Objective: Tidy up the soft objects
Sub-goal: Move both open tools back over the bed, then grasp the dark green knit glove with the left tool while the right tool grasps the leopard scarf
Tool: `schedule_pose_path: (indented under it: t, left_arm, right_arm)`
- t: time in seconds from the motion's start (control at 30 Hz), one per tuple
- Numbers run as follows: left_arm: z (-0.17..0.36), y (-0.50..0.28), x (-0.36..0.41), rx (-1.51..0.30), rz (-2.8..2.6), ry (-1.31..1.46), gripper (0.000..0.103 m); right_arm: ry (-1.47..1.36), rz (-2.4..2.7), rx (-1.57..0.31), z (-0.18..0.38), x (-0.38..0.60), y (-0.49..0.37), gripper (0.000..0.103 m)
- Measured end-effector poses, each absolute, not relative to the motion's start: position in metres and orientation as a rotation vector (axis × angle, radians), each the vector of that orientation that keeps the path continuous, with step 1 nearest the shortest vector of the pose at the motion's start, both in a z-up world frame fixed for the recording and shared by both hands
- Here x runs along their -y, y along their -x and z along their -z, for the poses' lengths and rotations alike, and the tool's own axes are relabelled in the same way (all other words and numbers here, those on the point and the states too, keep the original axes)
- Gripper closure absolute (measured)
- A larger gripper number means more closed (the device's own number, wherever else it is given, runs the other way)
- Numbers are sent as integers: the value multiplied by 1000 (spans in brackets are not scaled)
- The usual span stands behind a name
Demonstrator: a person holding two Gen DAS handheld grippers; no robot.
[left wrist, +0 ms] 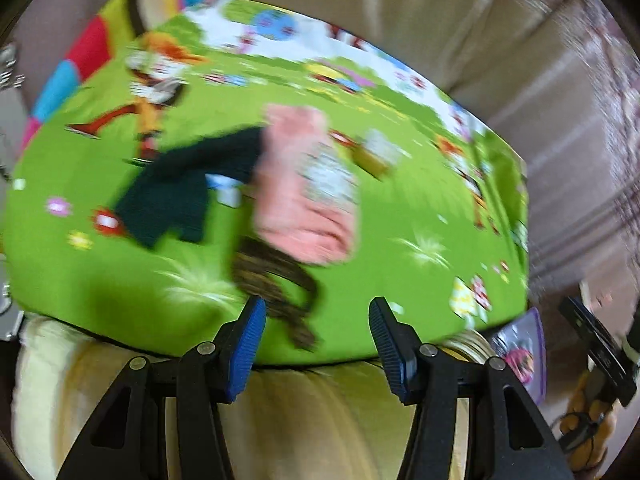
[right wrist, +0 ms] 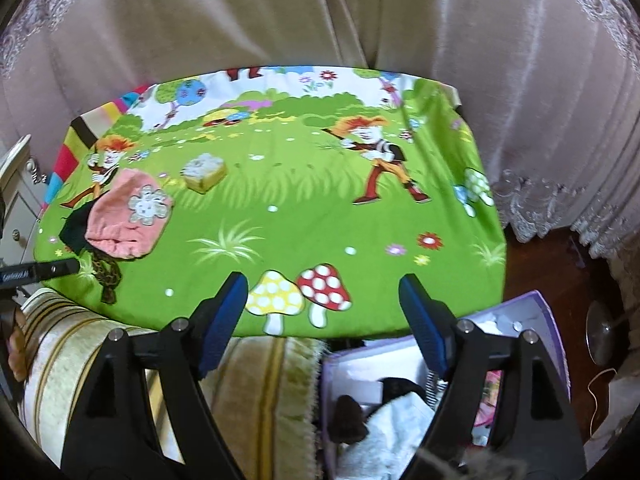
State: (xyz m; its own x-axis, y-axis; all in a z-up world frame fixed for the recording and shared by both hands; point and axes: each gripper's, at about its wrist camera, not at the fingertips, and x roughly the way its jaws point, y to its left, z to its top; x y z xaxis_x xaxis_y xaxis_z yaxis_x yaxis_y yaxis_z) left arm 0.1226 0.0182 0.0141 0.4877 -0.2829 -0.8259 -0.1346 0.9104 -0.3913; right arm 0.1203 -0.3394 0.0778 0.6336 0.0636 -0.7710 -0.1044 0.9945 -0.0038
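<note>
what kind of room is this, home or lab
Most likely a room in a home. Long draped curtains with lace trim hang behind a table covered by a cartoon-print cloth, and a purple storage box of soft things sits beside a striped cushion.

A pink hat (right wrist: 124, 216) with a white flower patch lies crumpled near the left edge of the worktop (right wrist: 304, 216), which is covered in a green cartoon cloth. A dark garment (right wrist: 74, 228) lies partly under the hat's left side, touching it. A brown patterned scarf (right wrist: 106, 276) trails from beneath the hat toward the near edge. A small yellow-and-white sponge-like block (right wrist: 205, 172) sits apart, just to the right of the hat and farther back. A purple box (right wrist: 520, 312) beside the near right edge holds a white fluffy cloth (right wrist: 400, 420) and a dark brown item (right wrist: 348, 420).
</note>
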Motion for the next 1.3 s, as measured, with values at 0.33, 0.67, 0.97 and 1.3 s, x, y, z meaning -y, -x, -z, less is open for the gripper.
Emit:
schedule_pose_path:
  t: [0.33, 0.67, 0.97, 1.3]
  left_arm:
    - [-19, -171, -72, -1031, -103, 265, 31]
    - [7, -210, -66, -1083, -97, 59, 29]
    - [27, -208, -71, -1121, -38, 86, 90]
    - [16, -170, -122, -1046, -33, 475, 95]
  right_arm:
    - [82, -215, -895, -79, 285, -137, 21]
    - [179, -460, -994, -51, 183, -143, 18]
    - [289, -617, -1118, -8, 115, -141, 18]
    - [292, -660, -1182, 21, 81, -159, 18]
